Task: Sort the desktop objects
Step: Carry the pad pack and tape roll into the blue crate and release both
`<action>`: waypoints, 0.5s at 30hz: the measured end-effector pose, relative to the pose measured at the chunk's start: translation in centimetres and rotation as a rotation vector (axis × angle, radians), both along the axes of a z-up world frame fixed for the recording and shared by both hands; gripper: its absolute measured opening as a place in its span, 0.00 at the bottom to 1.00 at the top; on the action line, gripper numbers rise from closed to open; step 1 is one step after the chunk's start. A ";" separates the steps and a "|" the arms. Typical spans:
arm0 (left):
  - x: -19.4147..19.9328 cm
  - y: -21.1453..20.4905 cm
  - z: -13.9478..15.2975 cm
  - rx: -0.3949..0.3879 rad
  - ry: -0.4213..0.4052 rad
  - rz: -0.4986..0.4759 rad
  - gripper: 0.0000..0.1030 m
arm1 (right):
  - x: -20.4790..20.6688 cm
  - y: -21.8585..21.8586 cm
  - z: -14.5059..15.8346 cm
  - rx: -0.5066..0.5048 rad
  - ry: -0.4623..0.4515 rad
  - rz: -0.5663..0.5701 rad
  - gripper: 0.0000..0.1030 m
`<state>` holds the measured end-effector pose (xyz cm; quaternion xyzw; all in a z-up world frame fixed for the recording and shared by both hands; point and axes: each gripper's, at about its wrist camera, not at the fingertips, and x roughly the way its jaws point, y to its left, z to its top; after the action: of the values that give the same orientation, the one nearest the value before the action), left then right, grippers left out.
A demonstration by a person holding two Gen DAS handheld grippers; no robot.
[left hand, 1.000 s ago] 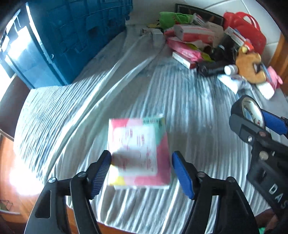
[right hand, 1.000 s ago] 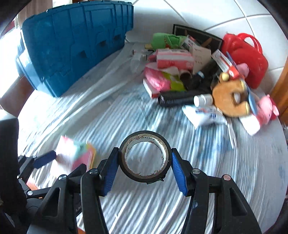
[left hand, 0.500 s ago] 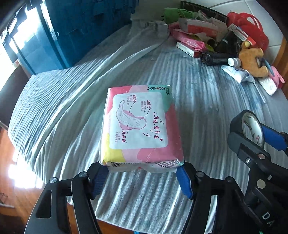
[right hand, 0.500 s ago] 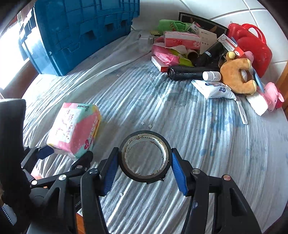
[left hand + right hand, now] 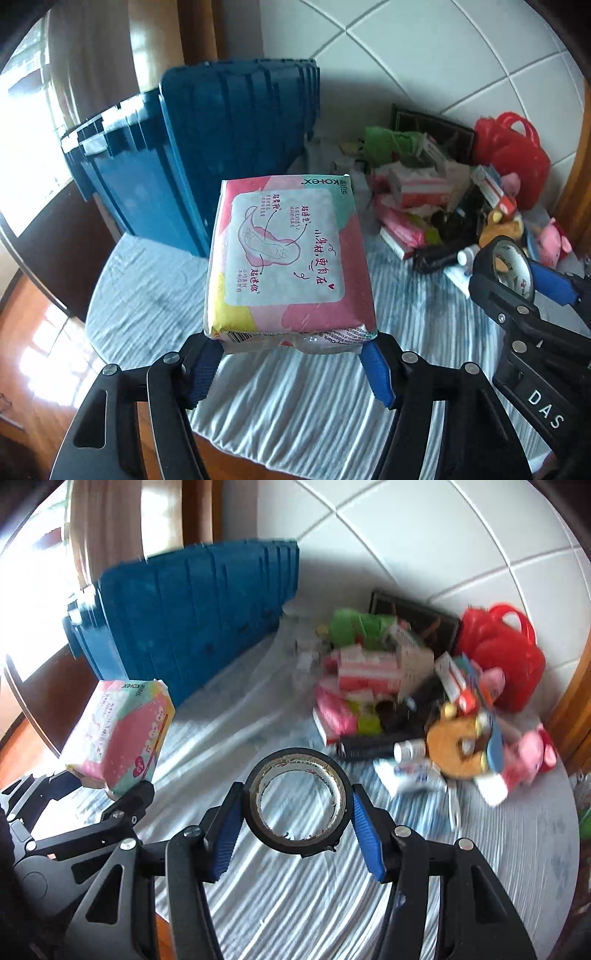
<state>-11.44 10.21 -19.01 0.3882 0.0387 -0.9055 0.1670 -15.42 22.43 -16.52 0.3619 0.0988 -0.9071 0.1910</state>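
Note:
My left gripper is shut on a pink Kotex pad pack and holds it up above the striped cloth. The pack also shows in the right wrist view at the left. My right gripper is shut on a black tape roll and holds it above the cloth. The roll also shows in the left wrist view at the right. A big blue crate stands at the back left, behind the pack; it also shows in the right wrist view.
A heap of items lies at the back right: pink boxes, a green bag, a black bottle, an orange plush, a pink pig toy and a red bag. The tiled wall stands behind. The table's edge is near my left side.
My left gripper closed on the pad pack and lifted it off the cloth. Both grippers rose and tilted up toward the crate. The tape roll stays in my right gripper.

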 end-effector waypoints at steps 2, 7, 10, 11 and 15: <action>0.0 -0.6 2.1 -0.013 0.040 0.016 0.65 | -0.3 -0.7 2.2 -0.016 0.045 0.022 0.54; 0.2 -3.2 7.4 -0.049 0.143 0.057 0.65 | -0.7 -3.0 7.4 -0.062 0.148 0.076 0.54; 0.5 -5.3 10.0 -0.069 0.195 0.081 0.65 | -0.9 -5.3 9.9 -0.085 0.194 0.112 0.54; 0.4 -6.3 10.8 -0.078 0.209 0.092 0.65 | -1.0 -6.2 10.6 -0.093 0.212 0.124 0.54; -0.3 -11.5 14.1 -0.113 0.270 0.121 0.65 | -1.7 -10.9 13.8 -0.129 0.294 0.160 0.54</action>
<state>-11.73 -1.26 -4.86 0.2501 0.0329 -0.9385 0.2360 -17.08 11.52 -2.74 0.2032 0.0958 -0.9367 0.2687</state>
